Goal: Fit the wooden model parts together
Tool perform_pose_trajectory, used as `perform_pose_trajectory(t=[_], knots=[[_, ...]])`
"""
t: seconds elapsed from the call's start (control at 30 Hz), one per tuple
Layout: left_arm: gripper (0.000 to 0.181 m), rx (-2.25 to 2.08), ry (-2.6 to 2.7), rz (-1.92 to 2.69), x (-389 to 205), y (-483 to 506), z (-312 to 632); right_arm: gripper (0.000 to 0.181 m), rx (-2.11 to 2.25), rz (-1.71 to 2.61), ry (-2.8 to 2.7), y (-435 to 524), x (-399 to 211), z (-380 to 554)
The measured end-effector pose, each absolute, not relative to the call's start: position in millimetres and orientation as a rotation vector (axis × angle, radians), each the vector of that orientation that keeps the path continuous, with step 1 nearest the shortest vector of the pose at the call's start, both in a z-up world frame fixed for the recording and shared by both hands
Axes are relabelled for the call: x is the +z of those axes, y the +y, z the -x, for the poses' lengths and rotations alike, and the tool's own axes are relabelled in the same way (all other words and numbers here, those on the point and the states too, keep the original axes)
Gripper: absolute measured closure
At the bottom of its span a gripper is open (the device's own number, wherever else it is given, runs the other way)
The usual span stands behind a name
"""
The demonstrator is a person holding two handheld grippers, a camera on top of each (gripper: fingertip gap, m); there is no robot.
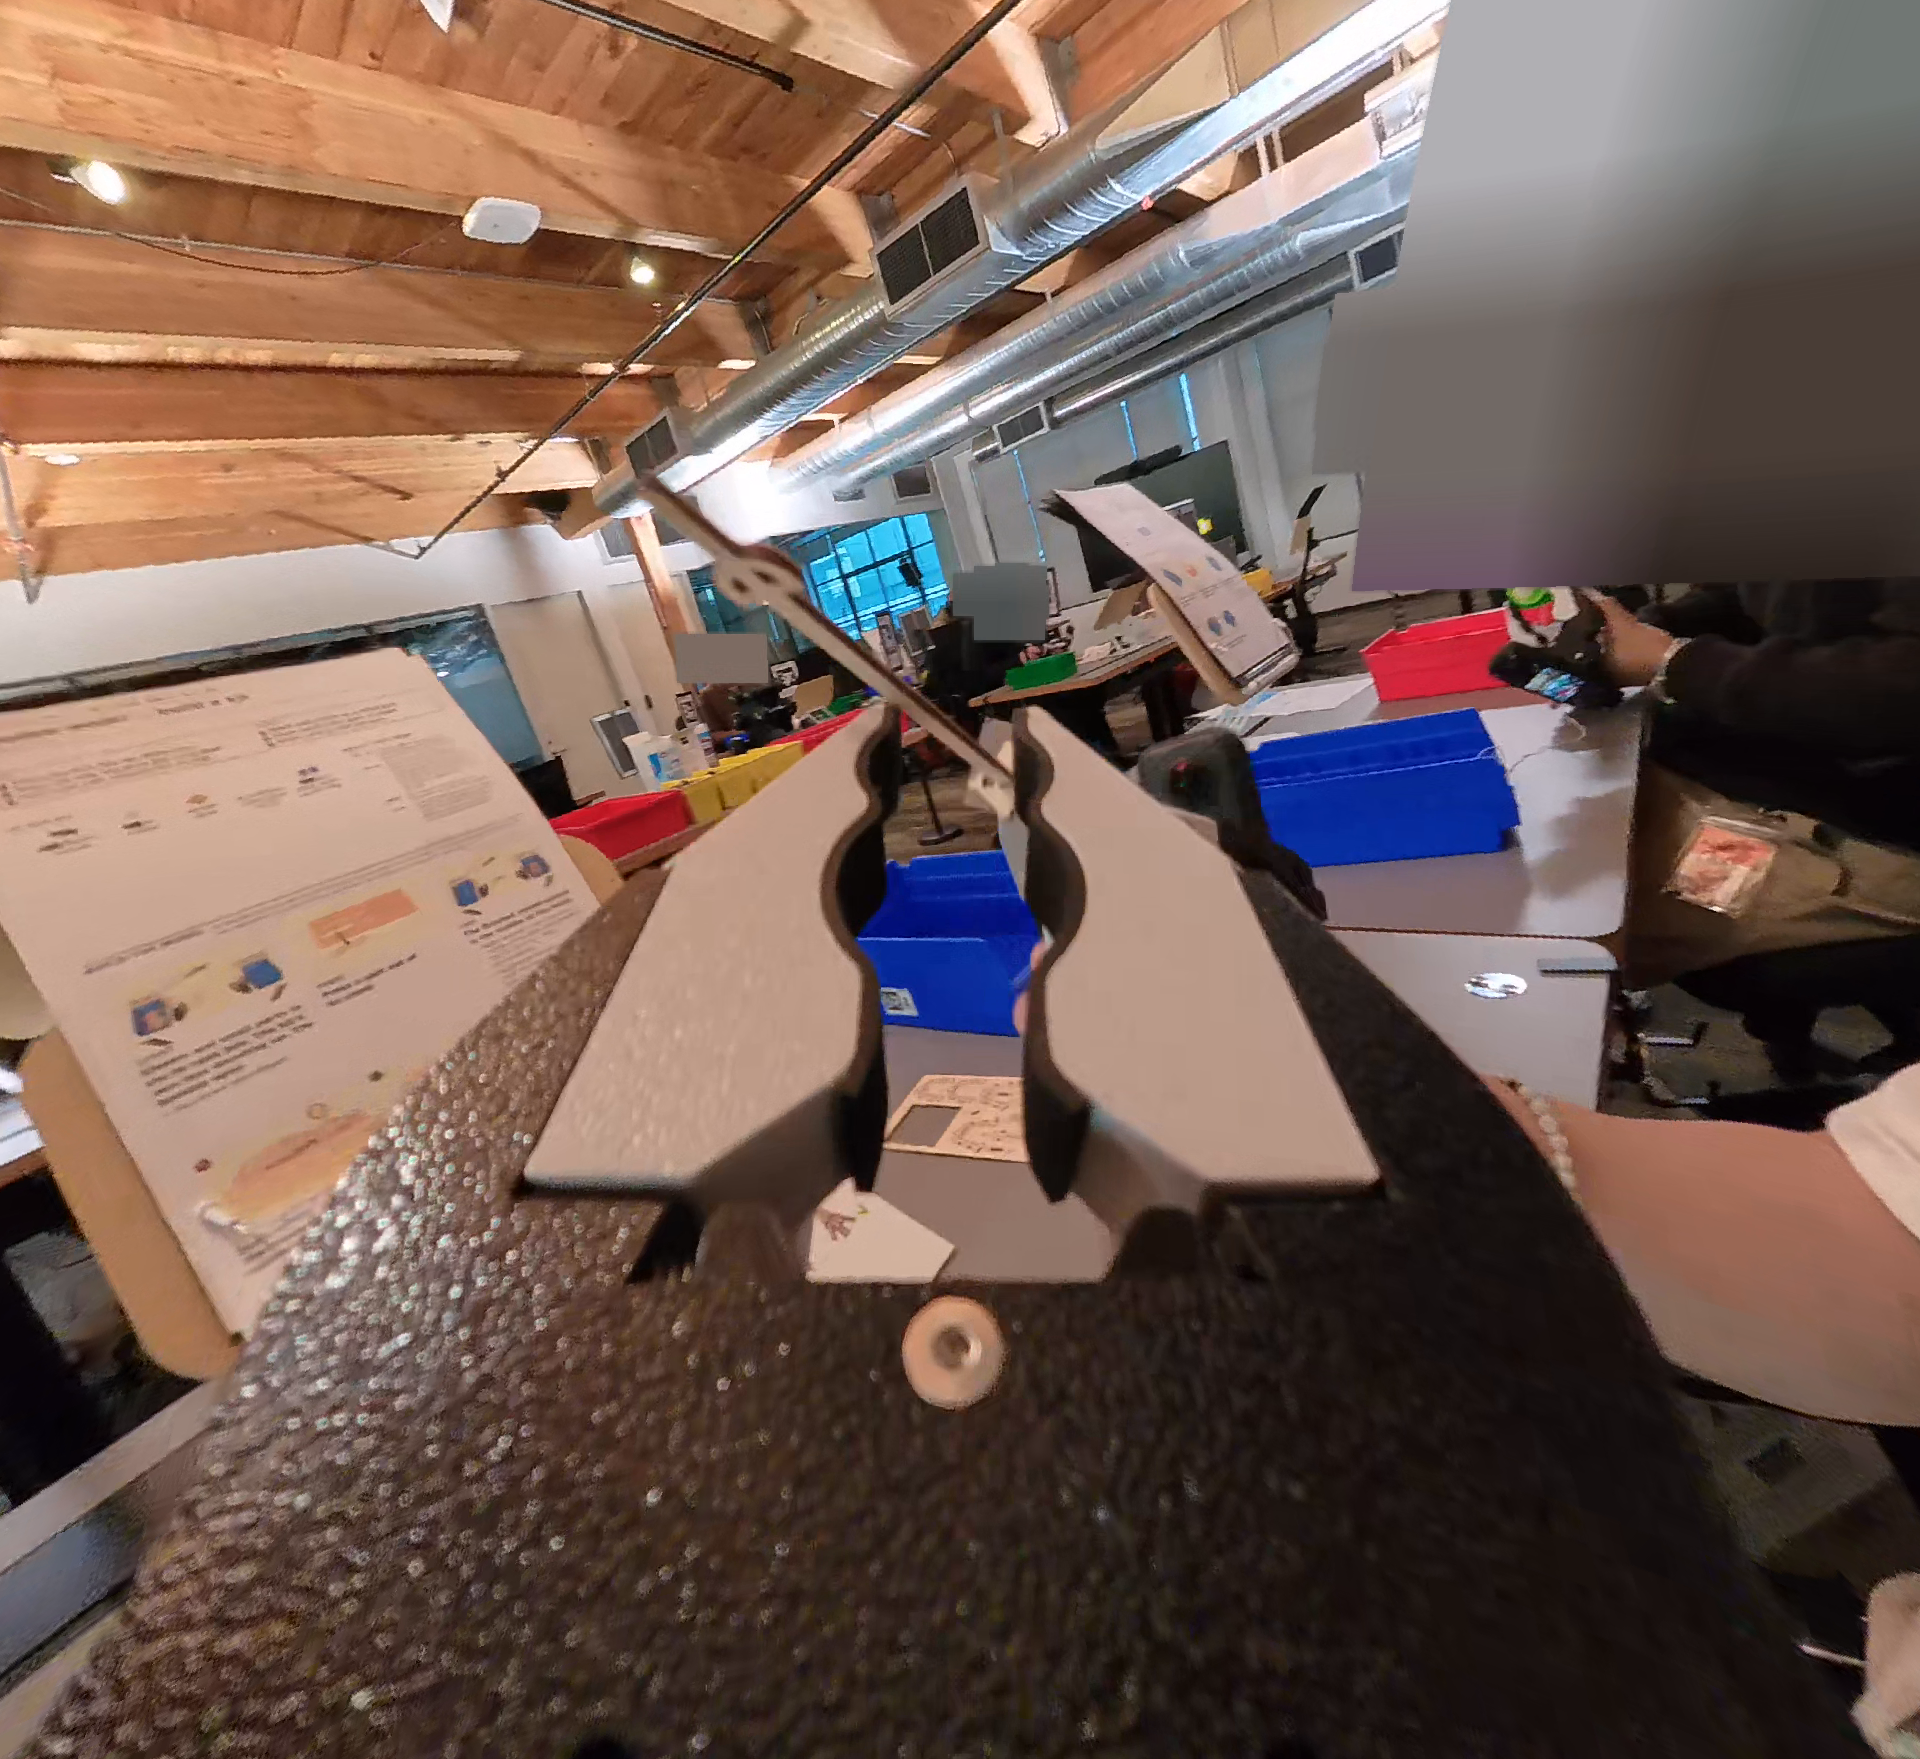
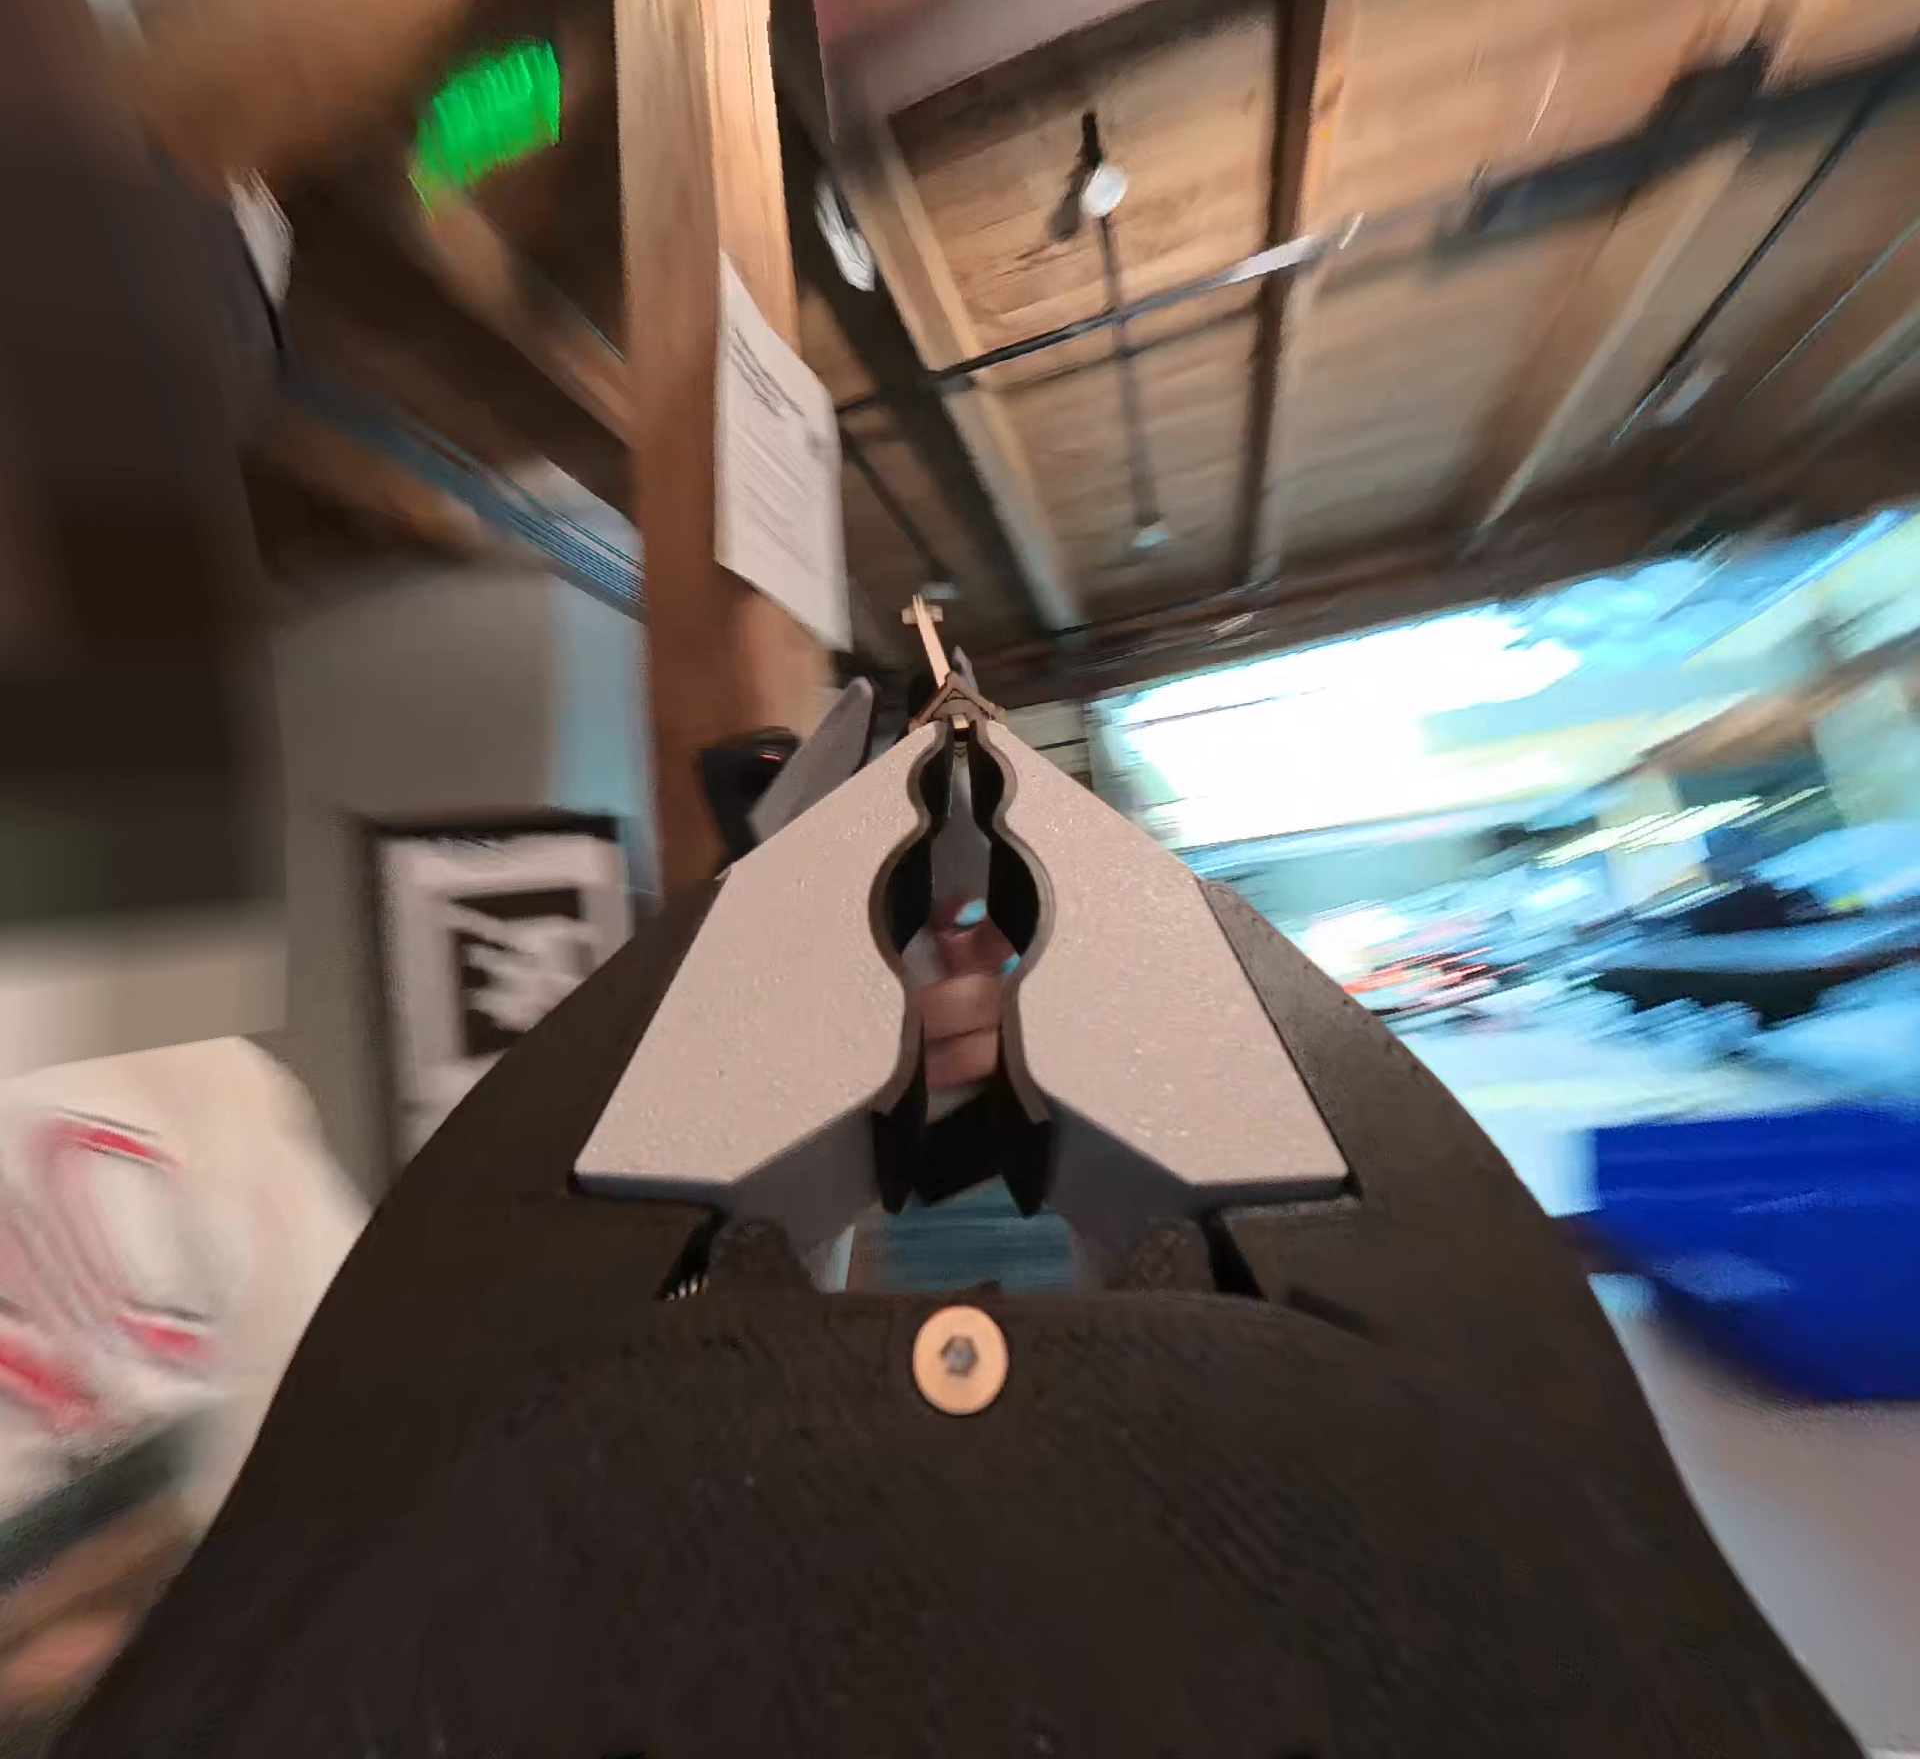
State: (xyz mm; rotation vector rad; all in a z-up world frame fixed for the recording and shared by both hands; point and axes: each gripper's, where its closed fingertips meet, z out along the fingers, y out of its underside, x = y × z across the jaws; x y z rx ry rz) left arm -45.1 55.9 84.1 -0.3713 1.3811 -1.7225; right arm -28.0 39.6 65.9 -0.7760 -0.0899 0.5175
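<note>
In the left wrist view a thin dark wooden strip (image 1: 764, 579) with small holes slants up to the left. Its pale near end lies between the tips of my left gripper (image 1: 954, 745), against the right fingertip (image 1: 1039, 753). The left jaws stand apart, with a clear gap. My right gripper (image 2: 956, 724) is shut on a thin wooden part (image 2: 928, 644), which sticks up past its tips and ends in a small cross shape. One grey finger of the left gripper (image 2: 831, 748) shows just left of it. The right gripper's black body (image 1: 1195, 779) shows behind the left gripper's right finger.
Both grippers are raised and tilted towards the wooden ceiling. Blue bins (image 1: 1382, 790) and a cut wooden sheet (image 1: 961, 1115) lie on the grey table (image 1: 1455, 878) below. An instruction sheet (image 1: 281, 899) stands at the left. A person's forearm (image 1: 1704, 1242) is at the right. The right wrist view is motion-blurred.
</note>
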Motion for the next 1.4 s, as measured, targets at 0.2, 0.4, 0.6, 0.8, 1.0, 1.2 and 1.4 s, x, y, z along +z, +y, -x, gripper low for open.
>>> perform_pose_trajectory(t=[0.2,0.4,0.6,0.8,1.0,1.2,1.4], knots=[[0.163,-1.864,1.38,0.309,74,46,37,0.181,-0.033,0.842,-0.304,30,61,38],[0.172,-1.96,1.4,0.242,62,41,36,0.181,-0.335,0.848,-0.373,25,51,39],[0.167,-2.066,1.445,0.21,49,38,28,0.181,-0.622,0.929,-0.401,24,37,30],[0.169,-2.168,1.486,0.186,39,34,16,0.181,-0.886,0.991,-0.412,21,23,23],[0.169,-2.198,1.562,0.19,36,24,-3,0.181,-1.098,1.031,-0.363,11,15,11],[0.168,-2.247,1.627,0.181,26,12,-16,0.181,-1.169,1.086,-0.344,2,5,2],[0.176,-2.339,1.674,0.161,20,6,-19,0.181,-1.218,1.116,-0.323,-4,-7,-11]])
